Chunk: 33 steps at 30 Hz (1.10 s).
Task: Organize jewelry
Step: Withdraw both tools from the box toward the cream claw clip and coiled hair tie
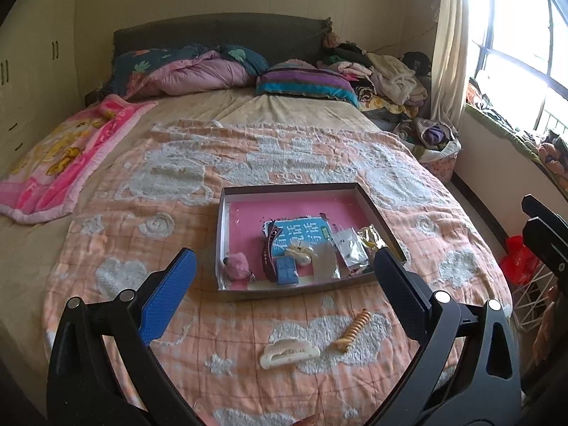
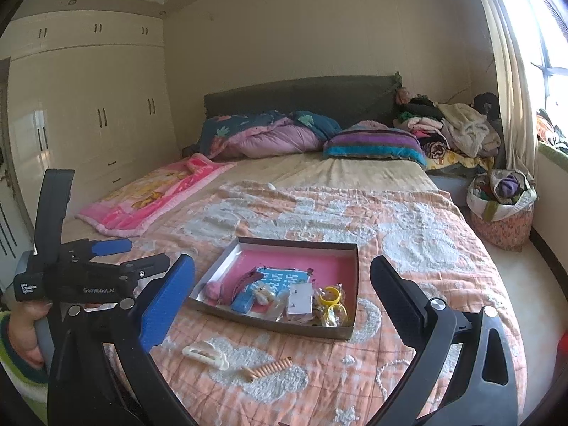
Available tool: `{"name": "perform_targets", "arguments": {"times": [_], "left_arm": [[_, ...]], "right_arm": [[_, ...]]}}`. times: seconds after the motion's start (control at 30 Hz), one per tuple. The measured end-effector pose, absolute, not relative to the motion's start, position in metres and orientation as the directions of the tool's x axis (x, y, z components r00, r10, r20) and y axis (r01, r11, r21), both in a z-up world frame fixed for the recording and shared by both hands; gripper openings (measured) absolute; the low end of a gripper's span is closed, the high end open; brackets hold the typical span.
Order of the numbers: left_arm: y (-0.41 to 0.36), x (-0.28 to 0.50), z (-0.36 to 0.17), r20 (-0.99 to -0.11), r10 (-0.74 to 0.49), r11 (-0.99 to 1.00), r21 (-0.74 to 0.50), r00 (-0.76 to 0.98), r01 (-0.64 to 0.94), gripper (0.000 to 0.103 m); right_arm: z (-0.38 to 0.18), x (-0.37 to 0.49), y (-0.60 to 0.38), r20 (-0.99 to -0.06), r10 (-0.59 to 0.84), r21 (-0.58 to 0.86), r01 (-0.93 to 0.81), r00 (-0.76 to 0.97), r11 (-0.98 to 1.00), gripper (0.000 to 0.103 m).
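We list: left gripper [image 1: 284, 277] and right gripper [image 2: 282, 284], both spread wide, empty. Jewelry box [image 1: 227, 198] on quilt [image 1: 213, 163]; white hair claw [image 1: 289, 353] and coiled clip [image 1: 351, 332] beside it.

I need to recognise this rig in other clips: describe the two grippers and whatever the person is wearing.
Both are black handheld frames with silver pivot bolts. Each gripper, the left gripper and the right gripper, has one blue textured pad and one black pad. The left unit's side carries white "GenRobot.AI" lettering and a grey handle. The sleeve is green and white striped.
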<state>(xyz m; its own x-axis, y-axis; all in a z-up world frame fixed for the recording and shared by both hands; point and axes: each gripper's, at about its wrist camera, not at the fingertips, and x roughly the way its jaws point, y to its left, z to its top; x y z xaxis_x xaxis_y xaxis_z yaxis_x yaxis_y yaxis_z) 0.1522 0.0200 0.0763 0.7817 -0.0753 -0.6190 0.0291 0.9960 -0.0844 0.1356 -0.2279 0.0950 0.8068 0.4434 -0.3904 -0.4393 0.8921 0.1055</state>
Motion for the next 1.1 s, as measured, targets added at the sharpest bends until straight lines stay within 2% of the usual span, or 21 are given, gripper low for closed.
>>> {"name": "perform_targets", "arguments": {"times": [0.4, 1.1], "left_arm": [[0.03, 0.12, 0.064, -0.624, -0.093, 0.993, -0.118, 0.776, 0.024, 0.094], [0.051, 0.095, -0.002, -0.724, -0.042, 0.997, -0.076, 0.688, -0.02, 0.094]], "right_arm": [[0.088, 0.105, -0.222, -0.401, 0.458, 0.106, -0.456, 0.793, 0.884, 0.098], [0.02, 0.099, -0.212, -0.552, 0.437, 0.132, -0.443, 0.71, 0.887, 0.098]]}}
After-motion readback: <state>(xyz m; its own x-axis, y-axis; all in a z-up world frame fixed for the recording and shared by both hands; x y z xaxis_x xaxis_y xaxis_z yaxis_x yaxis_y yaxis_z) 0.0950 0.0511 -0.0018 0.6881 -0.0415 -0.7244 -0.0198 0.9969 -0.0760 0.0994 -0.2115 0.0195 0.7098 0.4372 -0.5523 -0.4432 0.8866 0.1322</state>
